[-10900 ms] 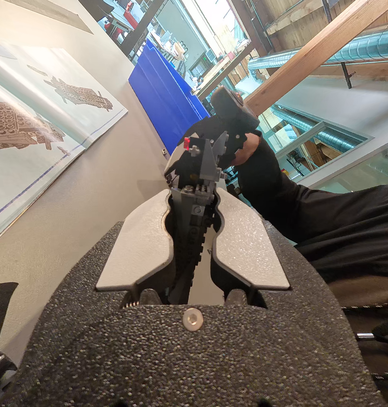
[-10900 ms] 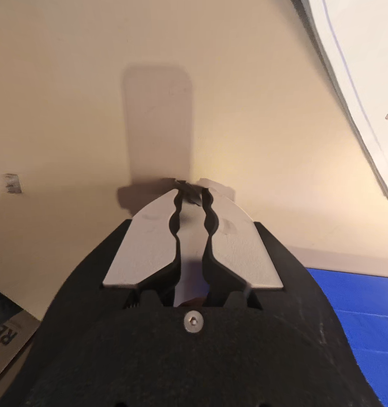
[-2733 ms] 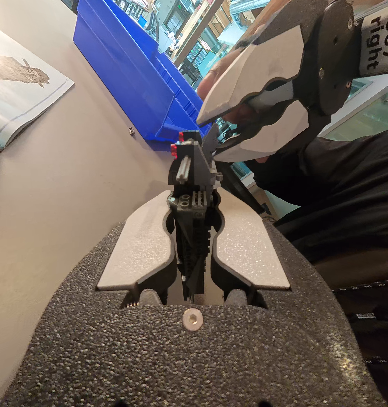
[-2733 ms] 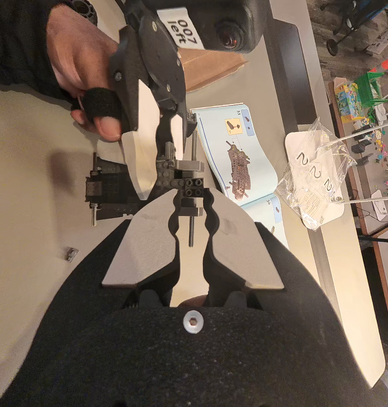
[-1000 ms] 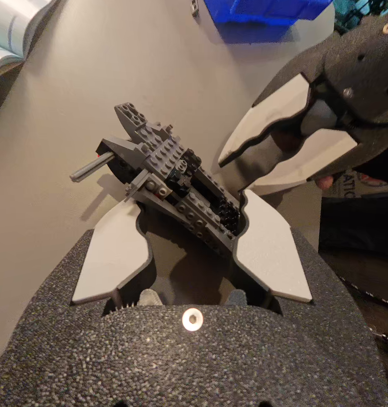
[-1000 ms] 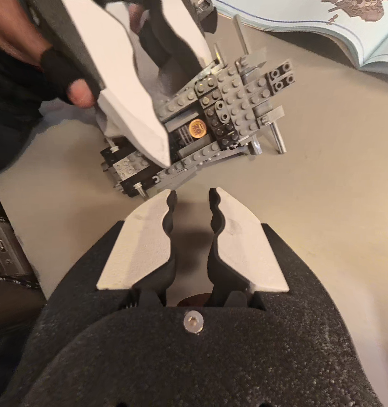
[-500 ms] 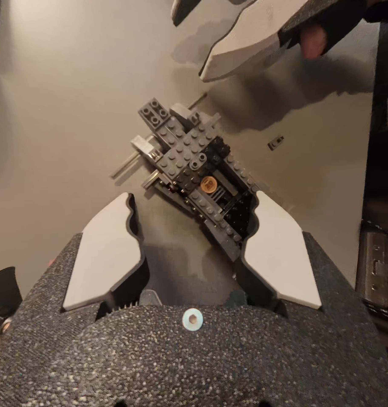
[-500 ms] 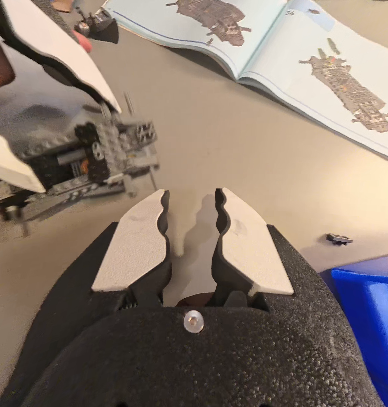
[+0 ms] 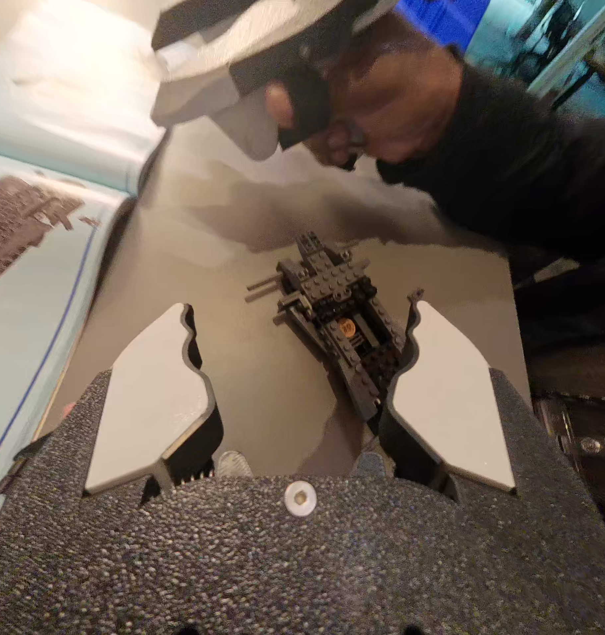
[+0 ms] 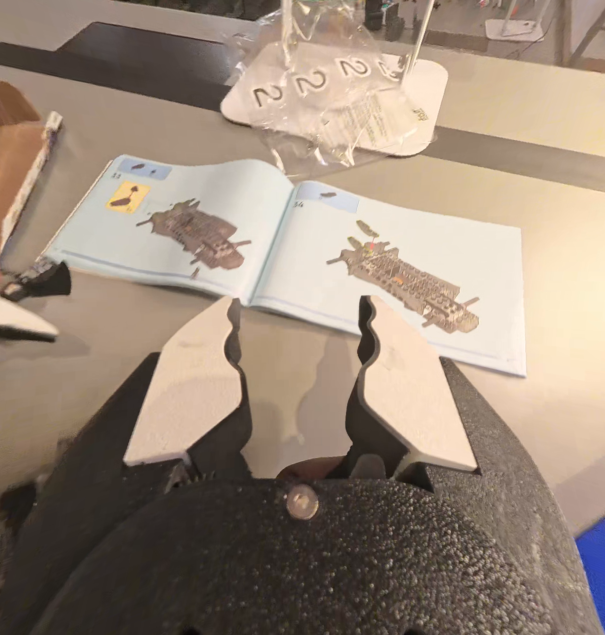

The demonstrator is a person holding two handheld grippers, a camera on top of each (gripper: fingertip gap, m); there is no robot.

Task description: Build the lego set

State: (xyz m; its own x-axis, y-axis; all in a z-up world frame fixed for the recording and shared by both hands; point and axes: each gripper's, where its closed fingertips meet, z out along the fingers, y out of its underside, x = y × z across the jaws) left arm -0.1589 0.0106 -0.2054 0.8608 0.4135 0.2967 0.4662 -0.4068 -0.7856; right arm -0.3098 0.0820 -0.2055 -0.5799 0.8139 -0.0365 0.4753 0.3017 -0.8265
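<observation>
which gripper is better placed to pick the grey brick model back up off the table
Left, probably. The left gripper stands wide open around the brick model; the right gripper is open over the instruction booklet, away from it.

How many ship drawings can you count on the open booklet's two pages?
2. One on the left page, one on the right page of the booklet. Small inset boxes hold part pictures only.

Grey-black brick model (image 9: 342, 323), flat on table (image 9: 260, 343)
</observation>
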